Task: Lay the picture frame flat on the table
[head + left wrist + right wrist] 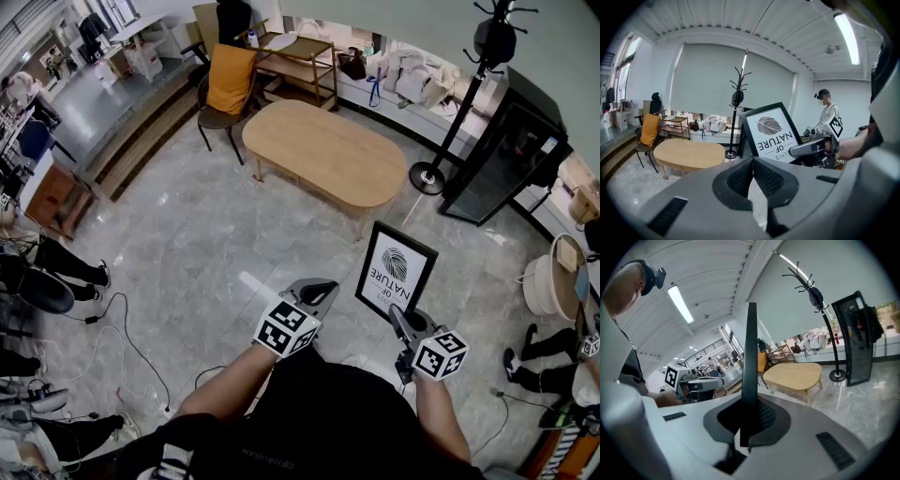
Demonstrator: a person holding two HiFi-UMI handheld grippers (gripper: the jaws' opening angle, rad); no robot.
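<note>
The picture frame [397, 269] is black, with a white print of a leaf and lettering. It is held upright in the air over the floor, short of the oval wooden table [323, 155]. My right gripper [401, 323] is shut on its lower edge. In the right gripper view the frame [751, 357] shows edge-on, rising from between the pads of the right gripper [749, 420]. My left gripper [314, 295] hovers beside the frame, to its left. Its jaws are shut with nothing in them. The left gripper view shows the frame [771, 131] and the table [689, 153] beyond the left gripper [752, 164].
A chair with an orange cushion [225, 84] and a wooden shelf [300, 61] stand behind the table. A coat stand [441, 141] and a black cabinet [511, 150] are at its right. Cables [122, 328] lie on the marble floor at the left, near seated people.
</note>
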